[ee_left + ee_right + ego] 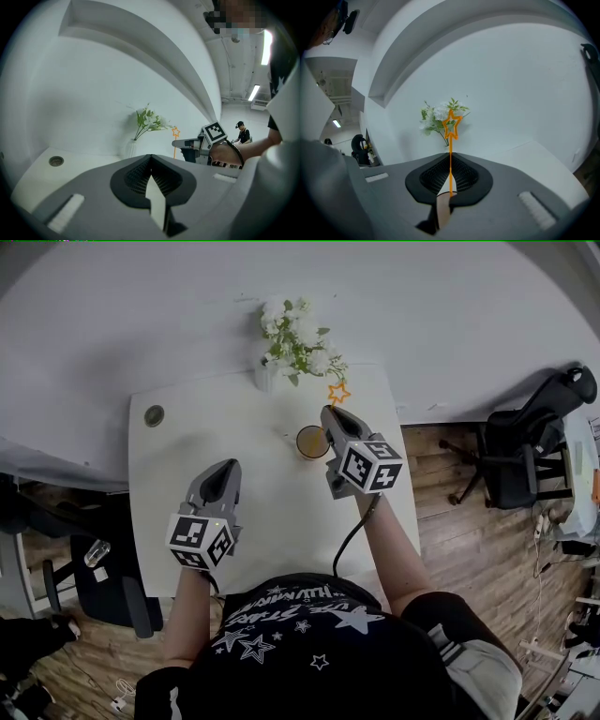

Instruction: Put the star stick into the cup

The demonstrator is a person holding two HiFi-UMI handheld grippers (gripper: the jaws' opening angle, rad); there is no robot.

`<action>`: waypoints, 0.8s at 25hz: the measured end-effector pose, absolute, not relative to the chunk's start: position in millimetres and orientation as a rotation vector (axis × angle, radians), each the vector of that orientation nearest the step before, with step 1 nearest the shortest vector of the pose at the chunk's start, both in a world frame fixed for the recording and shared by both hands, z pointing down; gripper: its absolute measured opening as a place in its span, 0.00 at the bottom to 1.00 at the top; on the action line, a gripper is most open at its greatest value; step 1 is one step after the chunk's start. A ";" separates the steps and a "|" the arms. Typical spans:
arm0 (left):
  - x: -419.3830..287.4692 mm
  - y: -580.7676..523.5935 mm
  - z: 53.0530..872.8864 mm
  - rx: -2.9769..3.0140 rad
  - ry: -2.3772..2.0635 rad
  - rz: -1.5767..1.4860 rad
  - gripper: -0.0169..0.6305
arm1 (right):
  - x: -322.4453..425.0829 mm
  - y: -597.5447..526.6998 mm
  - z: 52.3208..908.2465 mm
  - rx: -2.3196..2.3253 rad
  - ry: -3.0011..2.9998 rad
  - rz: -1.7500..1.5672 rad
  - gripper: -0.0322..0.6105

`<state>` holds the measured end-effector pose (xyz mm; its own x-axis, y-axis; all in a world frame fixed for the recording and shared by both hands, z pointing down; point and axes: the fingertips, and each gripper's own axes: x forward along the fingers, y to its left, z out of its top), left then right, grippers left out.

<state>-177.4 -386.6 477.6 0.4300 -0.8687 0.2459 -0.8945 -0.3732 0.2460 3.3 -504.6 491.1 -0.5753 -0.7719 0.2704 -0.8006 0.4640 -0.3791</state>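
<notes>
Two grippers are over the white table (159, 484). My right gripper (450, 157) pinches the orange star stick (450, 140) between its jaws. The stick stands upright, with its star before the white flowers (298, 338). This gripper's tip is just beside the cup (311, 442), and the stick is not in it. My left gripper (151, 158) has its jaws pressed together on nothing, left of the cup. The print on my star-patterned shirt (309, 634) is too small to read.

Matt white table (187, 512), wood-plank floor (450, 549) — the star stick (450, 154) looks like smooth orange plastic.
</notes>
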 end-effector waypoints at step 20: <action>-164.9 -367.6 462.4 2.384 -1.521 0.096 0.03 | 18.1 -478.1 508.7 1.424 -2.552 0.771 0.22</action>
<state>-164.9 -367.6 462.4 0.4340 -0.8735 0.2205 -0.8942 -0.3880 0.2232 18.1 -478.1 508.7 -0.5504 -0.7626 0.3399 -0.8232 0.4279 -0.3731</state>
